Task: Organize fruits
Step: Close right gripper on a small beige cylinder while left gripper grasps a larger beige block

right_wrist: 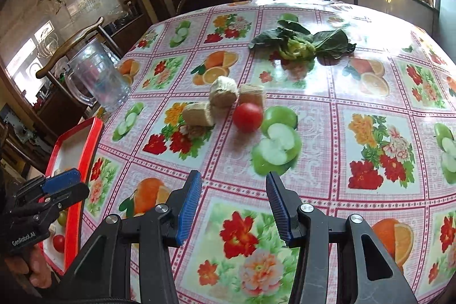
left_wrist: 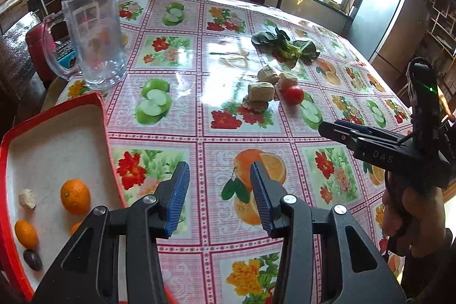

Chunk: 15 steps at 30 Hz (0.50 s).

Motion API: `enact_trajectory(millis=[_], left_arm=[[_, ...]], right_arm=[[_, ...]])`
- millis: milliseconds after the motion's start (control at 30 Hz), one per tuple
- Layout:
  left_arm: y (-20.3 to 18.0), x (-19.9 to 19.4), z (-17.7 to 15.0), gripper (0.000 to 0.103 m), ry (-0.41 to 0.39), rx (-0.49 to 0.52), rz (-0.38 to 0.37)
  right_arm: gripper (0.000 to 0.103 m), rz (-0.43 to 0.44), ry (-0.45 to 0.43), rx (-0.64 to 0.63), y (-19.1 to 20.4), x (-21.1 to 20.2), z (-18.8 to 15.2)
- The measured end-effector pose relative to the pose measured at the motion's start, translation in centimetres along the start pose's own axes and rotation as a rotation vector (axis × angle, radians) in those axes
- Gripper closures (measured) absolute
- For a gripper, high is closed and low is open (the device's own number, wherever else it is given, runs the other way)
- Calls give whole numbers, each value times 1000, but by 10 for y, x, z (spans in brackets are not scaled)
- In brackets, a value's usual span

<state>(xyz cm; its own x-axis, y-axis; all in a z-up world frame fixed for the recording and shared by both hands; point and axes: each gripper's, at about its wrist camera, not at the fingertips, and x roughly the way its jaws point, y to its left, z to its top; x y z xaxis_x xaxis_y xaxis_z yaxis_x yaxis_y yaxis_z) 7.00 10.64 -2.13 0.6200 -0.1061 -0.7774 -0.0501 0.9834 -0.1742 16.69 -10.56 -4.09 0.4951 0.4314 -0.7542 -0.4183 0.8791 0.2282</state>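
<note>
Left wrist view: my left gripper hangs over bare tablecloth just beside the red tray, fingers parted, nothing between them.
Tray: holds an orange, smaller fruits and a pale lump; I judge it the sorting spot.
Right wrist view: my right gripper is likewise parted and empty, pointed toward the tomato.
Tomato: loose mid-table, touching the beige blocks; leafy greens lie beyond.
Next: probably the tomato; it may roll.
</note>
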Motion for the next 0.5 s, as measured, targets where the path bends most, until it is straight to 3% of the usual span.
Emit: enact_trajectory(millis=[500], left_arm=[[-37,79,52,61,37,-1,-36]], right_arm=[[55,24,-2,49,-18,52,65]])
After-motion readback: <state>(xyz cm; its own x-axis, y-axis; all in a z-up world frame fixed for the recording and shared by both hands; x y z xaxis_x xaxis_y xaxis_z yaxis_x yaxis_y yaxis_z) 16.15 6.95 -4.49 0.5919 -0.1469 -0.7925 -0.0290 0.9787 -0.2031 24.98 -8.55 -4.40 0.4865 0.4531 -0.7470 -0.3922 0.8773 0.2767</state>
